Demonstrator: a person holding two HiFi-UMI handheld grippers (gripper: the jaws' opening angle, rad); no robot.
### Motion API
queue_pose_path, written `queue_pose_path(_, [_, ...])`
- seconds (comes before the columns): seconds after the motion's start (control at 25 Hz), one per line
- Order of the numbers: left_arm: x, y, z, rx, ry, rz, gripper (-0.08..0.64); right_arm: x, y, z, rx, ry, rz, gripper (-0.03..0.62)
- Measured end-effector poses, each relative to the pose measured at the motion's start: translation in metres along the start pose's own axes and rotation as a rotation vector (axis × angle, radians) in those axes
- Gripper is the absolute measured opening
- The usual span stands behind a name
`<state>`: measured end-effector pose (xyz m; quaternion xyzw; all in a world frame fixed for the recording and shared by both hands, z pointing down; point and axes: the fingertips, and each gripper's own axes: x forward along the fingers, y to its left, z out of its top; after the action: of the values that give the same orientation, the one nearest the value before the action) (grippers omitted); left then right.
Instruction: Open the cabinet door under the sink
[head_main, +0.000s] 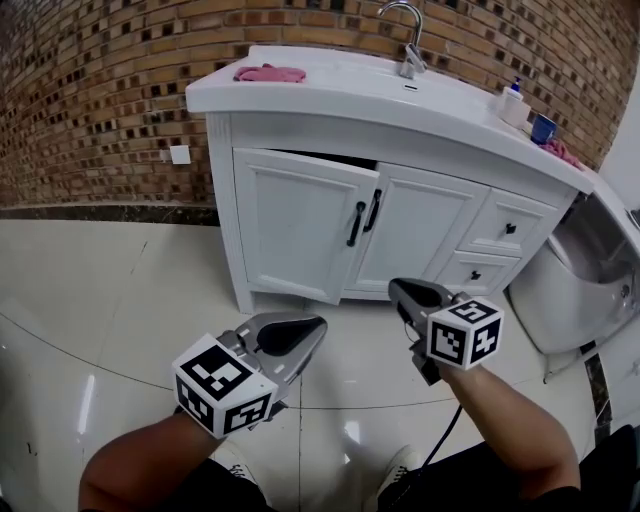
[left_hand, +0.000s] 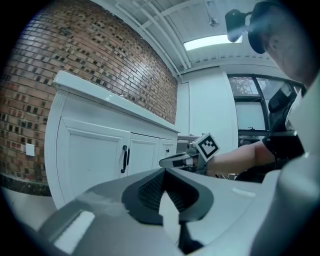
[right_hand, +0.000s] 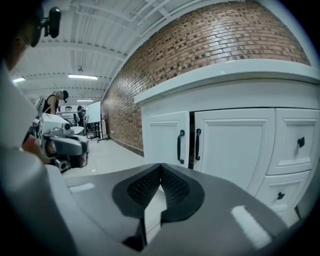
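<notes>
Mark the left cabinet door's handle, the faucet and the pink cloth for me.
left door handle (head_main: 356, 224), head view, middle of the black bar.
faucet (head_main: 414, 50), head view, upright neck above its base.
pink cloth (head_main: 268, 73), head view, centre of the bunched fabric on the countertop.

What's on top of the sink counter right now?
A pink cloth at left, the faucet, then a white bottle, a blue cup and something pink at right. The basin inside is hidden.
</notes>
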<state>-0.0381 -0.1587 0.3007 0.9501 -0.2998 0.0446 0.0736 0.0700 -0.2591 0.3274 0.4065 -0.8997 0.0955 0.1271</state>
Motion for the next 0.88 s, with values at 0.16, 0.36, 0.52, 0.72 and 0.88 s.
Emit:
queue_pose_path(0.16, [0.000, 0.004, 0.007, 0.008, -0.017, 0.010, 0.008, 0.029, -0.033, 0.011, -0.014, -0.026, -0.036, 0.044])
queue_pose_path(0.36, [0.003, 0.016, 0.009, -0.004, -0.031, 0.039, 0.008, 0.066, -0.065, 0.021, 0.046, -0.103, -0.061, 0.094])
queue_pose_path(0.52, [0.010, 0.026, 0.016, -0.017, -0.047, 0.062, 0.008, 0.093, -0.083, 0.028, 0.064, -0.155, -0.120, 0.109])
queue_pose_path(0.72, [0.024, 0.027, 0.012, -0.004, -0.036, 0.054, 0.008, 0.113, -0.113, 0.021, 0.075, -0.172, -0.232, 0.133])
queue_pose_path(0.88, [0.030, 0.033, 0.006, 0.019, -0.017, 0.055, 0.008, 0.125, -0.130, 0.018, 0.109, -0.202, -0.232, 0.138])
